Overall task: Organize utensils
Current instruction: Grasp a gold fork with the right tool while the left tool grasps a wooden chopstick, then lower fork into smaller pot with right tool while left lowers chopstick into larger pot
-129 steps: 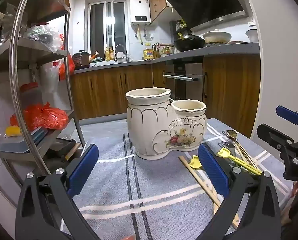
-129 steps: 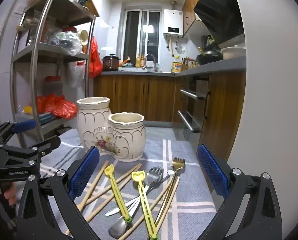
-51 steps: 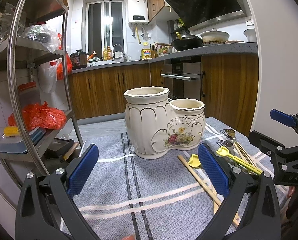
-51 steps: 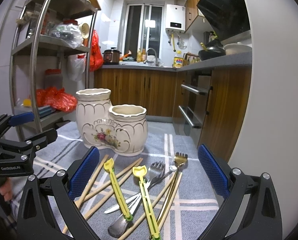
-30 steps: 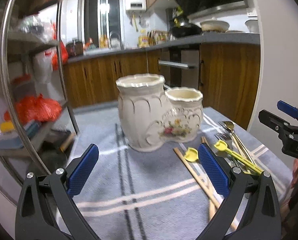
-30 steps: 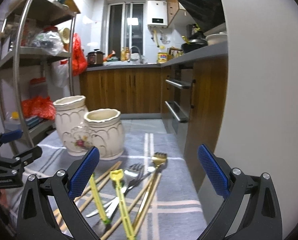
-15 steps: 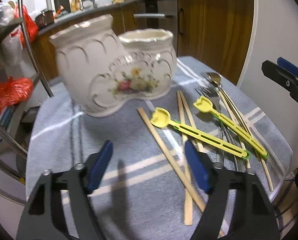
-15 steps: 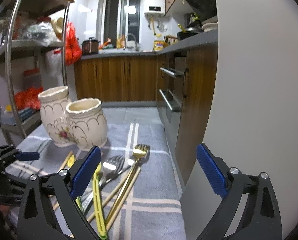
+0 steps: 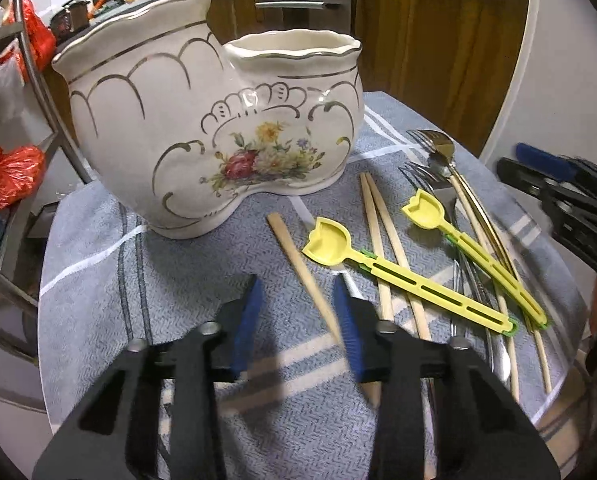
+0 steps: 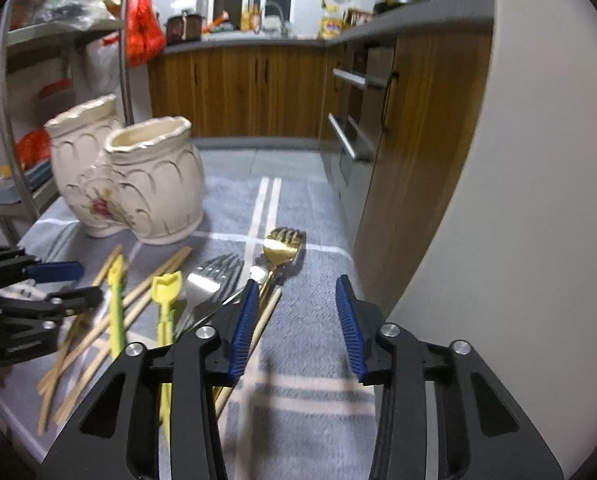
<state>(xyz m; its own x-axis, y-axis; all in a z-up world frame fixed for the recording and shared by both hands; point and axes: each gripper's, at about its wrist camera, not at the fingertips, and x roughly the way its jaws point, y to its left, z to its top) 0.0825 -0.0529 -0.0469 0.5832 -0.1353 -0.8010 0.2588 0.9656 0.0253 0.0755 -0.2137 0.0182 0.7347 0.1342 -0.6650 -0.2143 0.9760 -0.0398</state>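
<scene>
Utensils lie loose on the grey striped cloth (image 9: 202,280) covering the desk, all to the right of the ceramic holder (image 9: 202,128), none in it that I can see. Holder is a two-pot piece: tall pot on the left, shorter pot with the flower print joined to its right, standing upright at the back of the cloth. Wooden chopsticks (image 9: 302,264) lie fanned out in front of it, two yellow plastic scoops (image 9: 402,276) across them, silver fork (image 10: 214,276) and gold fork (image 10: 282,244) further right, nearest the desk edge. My left tool (image 9: 298,320) hovers low over the cloth, partly open, holding nothing; one chopstick runs between its blue pads (image 9: 246,320), contact with the right pad unclear from this angle. My right tool (image 10: 296,320) is also partly open and empty, above bare cloth just right of the gold fork's handle; left pad sits over the handles. Right-wrist view is motion-blurred, so fine detail there is doubtful. Metal shelf rack (image 10: 2,80) stands left of the desk.
</scene>
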